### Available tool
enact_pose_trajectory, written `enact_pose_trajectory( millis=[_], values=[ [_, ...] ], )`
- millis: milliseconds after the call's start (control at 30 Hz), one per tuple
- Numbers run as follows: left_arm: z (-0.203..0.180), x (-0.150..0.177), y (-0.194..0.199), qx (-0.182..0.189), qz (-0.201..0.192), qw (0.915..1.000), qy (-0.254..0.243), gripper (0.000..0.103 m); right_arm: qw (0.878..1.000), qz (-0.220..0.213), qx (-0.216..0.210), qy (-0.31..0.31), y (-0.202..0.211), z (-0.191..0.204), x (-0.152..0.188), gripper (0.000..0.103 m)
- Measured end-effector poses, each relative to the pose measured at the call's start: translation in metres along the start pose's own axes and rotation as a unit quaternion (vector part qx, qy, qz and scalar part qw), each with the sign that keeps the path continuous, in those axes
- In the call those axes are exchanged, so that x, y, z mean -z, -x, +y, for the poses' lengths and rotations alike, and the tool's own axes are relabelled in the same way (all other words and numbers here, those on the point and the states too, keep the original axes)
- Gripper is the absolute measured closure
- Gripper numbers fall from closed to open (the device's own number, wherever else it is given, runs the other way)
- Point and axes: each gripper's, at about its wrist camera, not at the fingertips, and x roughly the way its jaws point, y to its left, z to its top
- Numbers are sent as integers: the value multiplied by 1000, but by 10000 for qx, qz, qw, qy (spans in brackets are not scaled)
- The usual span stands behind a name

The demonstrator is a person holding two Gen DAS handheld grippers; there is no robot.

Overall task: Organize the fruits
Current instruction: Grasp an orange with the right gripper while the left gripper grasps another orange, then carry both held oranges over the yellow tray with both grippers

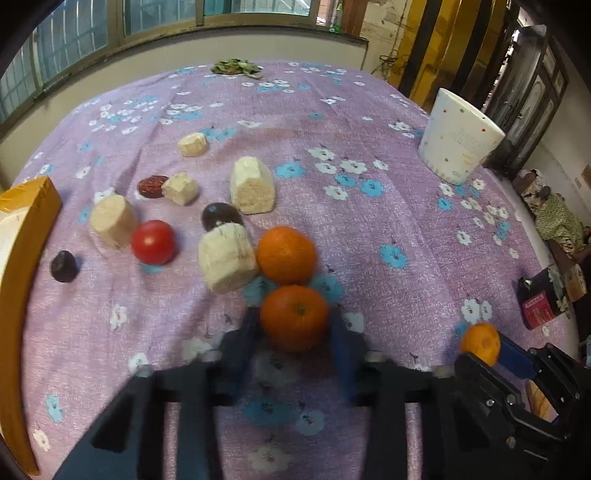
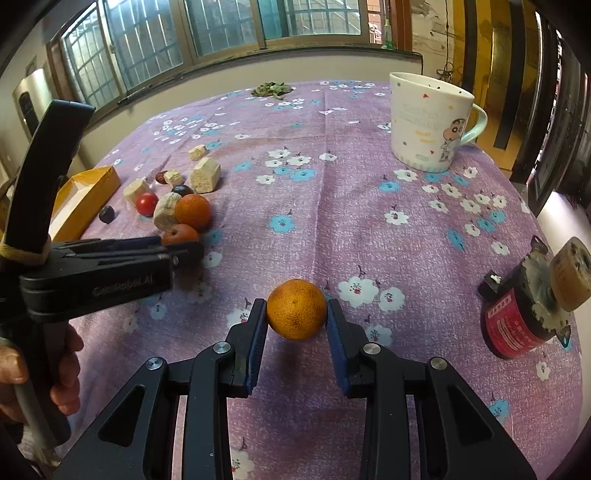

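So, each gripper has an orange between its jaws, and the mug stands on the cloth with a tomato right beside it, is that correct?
Not quite: the tomato is not beside the mug. The right wrist view shows it far off, among the pale chunks near the yellow box. The rest holds: the left gripper and right gripper each have an orange between the jaws.

Soft daylight from the barred windows (image 2: 221, 33) beyond the far edge of the table; both views moderately bright, dimmer toward the dark rounded corners. Strong fisheye bowing along the purple flowered tablecloth (image 1: 369, 229) and the window frames. Left wrist view smeared by motion blur, worst on the blue-padded fingers (image 1: 243, 332). Right wrist view crisp throughout. Faint shadow under the small orange citrus fruit (image 2: 296, 314). No harsh glare.
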Motion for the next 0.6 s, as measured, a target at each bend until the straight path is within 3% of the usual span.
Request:
enact_pose_trajectory(
  millis=[300,600],
  values=[
    [36,17,25,141,-45,9990,411,66,9998,-64,-132,145,2,10,1,72],
    [91,36,66,11,-325,9965,767,66,9980,-123,-373,495,0,67,-9,72]
  ],
)
